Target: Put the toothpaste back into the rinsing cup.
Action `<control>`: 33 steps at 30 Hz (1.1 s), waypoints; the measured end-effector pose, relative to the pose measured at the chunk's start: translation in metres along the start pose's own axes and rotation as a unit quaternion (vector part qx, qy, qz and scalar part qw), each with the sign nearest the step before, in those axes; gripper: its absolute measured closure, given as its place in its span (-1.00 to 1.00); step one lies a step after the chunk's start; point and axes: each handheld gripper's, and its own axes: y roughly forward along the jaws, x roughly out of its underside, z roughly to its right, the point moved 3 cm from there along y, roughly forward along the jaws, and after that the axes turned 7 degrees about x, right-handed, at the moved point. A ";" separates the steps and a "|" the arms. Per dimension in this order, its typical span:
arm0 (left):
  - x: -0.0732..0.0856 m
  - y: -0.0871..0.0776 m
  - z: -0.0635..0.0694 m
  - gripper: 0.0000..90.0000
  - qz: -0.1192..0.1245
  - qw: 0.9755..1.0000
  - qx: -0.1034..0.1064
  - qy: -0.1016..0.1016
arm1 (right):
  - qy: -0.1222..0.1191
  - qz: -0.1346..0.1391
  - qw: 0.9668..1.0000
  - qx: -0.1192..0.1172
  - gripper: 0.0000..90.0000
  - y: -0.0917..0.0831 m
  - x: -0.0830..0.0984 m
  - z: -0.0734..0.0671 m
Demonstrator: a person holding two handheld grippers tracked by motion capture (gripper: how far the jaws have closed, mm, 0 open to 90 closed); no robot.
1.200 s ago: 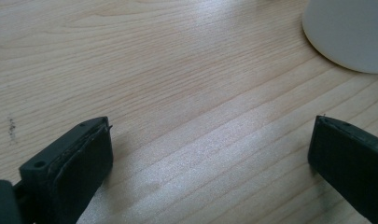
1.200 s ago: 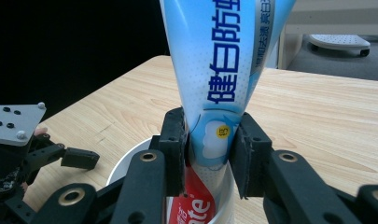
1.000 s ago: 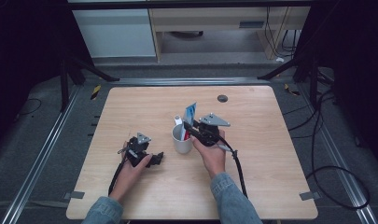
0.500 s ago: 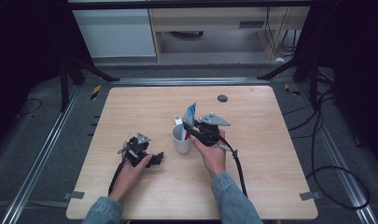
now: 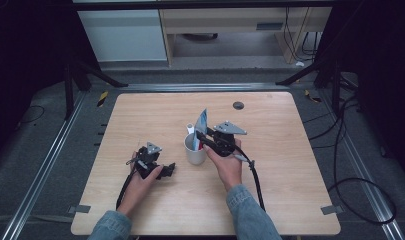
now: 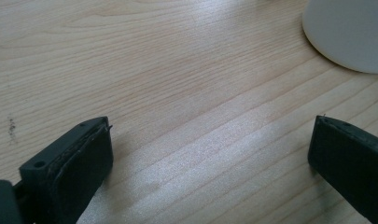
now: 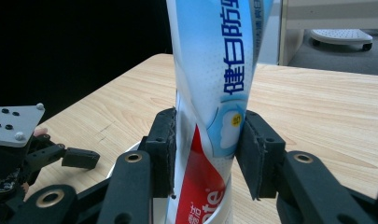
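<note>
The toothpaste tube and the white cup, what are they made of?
Toothpaste tube: probably soft glossy plastic, since it sheens and twists between the right gripper jaws. Cup: smooth matte white, ceramic or plastic; cannot tell which.

One toothpaste tube [image 7: 214, 93], one white cup [image 5: 194, 148], two claws, one table [image 5: 285, 150].

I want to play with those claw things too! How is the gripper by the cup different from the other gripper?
The right gripper stands over the white cup with the toothpaste tube between its jaws, which have just been opening; the left gripper has only bare table between its jaws. The right one's jaws stand close together, the left one's wide apart. Both are black and each sits in a hand.
</note>
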 end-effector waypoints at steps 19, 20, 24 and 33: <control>0.000 0.000 0.000 -1.00 0.000 1.000 0.001 0.001 | 0.001 -0.001 1.000 -0.001 0.31 0.000 0.001 0.000; 0.000 0.000 0.000 -1.00 0.000 1.000 0.001 0.001 | 0.001 -0.001 1.000 -0.001 0.31 0.000 0.001 0.000; 0.000 0.000 0.000 -1.00 0.000 1.000 0.001 0.001 | 0.002 -0.001 1.000 -0.002 0.31 0.000 0.001 0.000; 0.000 0.000 0.000 -1.00 0.000 1.000 0.001 0.001 | 0.000 -0.003 1.000 -0.002 0.30 -0.001 0.001 0.000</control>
